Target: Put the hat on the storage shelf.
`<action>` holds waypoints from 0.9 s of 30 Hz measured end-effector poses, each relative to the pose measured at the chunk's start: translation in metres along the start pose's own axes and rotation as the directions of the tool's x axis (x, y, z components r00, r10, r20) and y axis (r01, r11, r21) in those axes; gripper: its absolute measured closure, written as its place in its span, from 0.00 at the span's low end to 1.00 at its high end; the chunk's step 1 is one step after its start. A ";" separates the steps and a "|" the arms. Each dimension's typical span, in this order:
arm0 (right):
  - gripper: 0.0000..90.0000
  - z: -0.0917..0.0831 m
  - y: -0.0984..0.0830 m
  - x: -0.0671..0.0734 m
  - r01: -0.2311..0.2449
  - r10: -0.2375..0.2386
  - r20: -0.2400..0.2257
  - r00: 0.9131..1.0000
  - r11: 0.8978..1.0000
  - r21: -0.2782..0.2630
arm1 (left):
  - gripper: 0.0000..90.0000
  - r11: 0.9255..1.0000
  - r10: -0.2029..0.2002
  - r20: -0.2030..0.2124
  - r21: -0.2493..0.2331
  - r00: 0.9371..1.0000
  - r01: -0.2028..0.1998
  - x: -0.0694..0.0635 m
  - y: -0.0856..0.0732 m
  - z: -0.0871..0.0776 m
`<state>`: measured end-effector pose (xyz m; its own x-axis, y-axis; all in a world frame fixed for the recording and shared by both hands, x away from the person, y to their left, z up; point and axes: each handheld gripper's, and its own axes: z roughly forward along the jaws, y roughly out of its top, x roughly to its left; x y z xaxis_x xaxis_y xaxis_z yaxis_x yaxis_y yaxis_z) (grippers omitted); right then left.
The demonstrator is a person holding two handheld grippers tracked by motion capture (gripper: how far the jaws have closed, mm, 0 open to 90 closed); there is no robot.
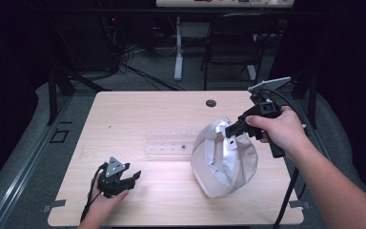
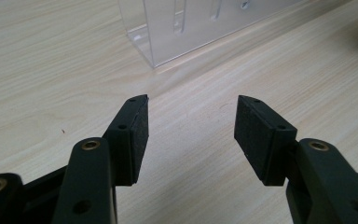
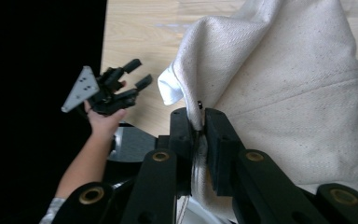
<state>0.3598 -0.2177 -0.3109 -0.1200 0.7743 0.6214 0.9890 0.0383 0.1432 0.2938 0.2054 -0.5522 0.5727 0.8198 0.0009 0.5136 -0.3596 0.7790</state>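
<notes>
Pinching a fold of the cream cloth bag [image 1: 224, 160], the right gripper [image 3: 198, 125] has its jaws clamped tight on the fabric near a small dark rivet; bag sits right of centre in the high view, bulging, lower end on the table [image 1: 138, 109]. Left gripper [image 1: 132, 177] rests low at lower left, jaws spread wide, nothing between them.

Risks, as I judge them:
- Grip is on a thin edge of cloth; a quick lift could let it slip out and drop the bag.
- Clear plastic rack [image 1: 167, 143] lies just left of the bag; a swinging bag could knock or drag it.
- Right cable trails off the near edge; could snag.

Room: bag's right side is near the table's right edge, little margin there. Open wood upper left and along the near edge between the grippers.
</notes>
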 end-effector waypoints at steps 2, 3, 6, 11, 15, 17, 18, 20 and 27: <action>0.91 0.000 0.001 -0.001 -0.012 0.012 -0.044 0.999 1.000 0.005 | 0.50 1.000 0.000 0.000 0.000 1.000 0.000 0.000 0.000 0.000; 0.91 0.000 0.001 -0.001 -0.012 0.012 -0.044 0.999 1.000 0.005 | 0.50 1.000 0.000 0.000 0.000 1.000 0.000 0.000 0.000 0.000; 0.91 0.003 0.002 0.001 -0.020 0.022 -0.102 0.995 1.000 0.015 | 0.50 1.000 -0.004 0.002 -0.003 1.000 0.004 -0.001 0.000 0.000; 0.91 0.004 0.003 0.008 -0.004 0.006 -0.132 0.991 1.000 0.015 | 0.50 1.000 -0.004 0.000 -0.013 1.000 0.004 -0.001 0.001 -0.002; 0.91 0.003 0.004 0.016 0.001 -0.002 -0.157 0.988 1.000 -0.011 | 0.50 0.999 0.005 -0.003 -0.033 1.000 -0.006 -0.004 0.002 -0.005; 0.91 -0.001 0.006 0.020 0.013 -0.016 -0.157 0.987 1.000 -0.018 | 0.50 0.999 0.014 -0.016 -0.050 1.000 -0.015 -0.007 0.005 -0.008; 0.91 -0.003 0.008 0.023 0.009 -0.014 -0.159 0.987 0.999 -0.032 | 0.50 0.998 0.017 -0.023 -0.060 1.000 -0.018 -0.009 0.006 -0.009; 0.91 -0.004 0.009 0.023 0.009 -0.015 -0.160 0.987 0.999 -0.038 | 0.50 0.997 0.010 -0.016 -0.078 1.000 -0.011 -0.013 0.012 -0.013; 0.91 -0.008 0.022 0.028 0.009 -0.024 -0.189 0.982 0.997 -0.078 | 0.50 0.989 0.006 0.055 -0.145 0.998 0.002 -0.029 0.033 -0.019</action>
<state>0.3777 -0.2001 -0.2845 -0.1580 0.6400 0.7520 0.9779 -0.0041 0.2089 0.2817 0.1778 -0.5144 0.6103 0.7917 -0.0286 0.4167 -0.2901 0.8615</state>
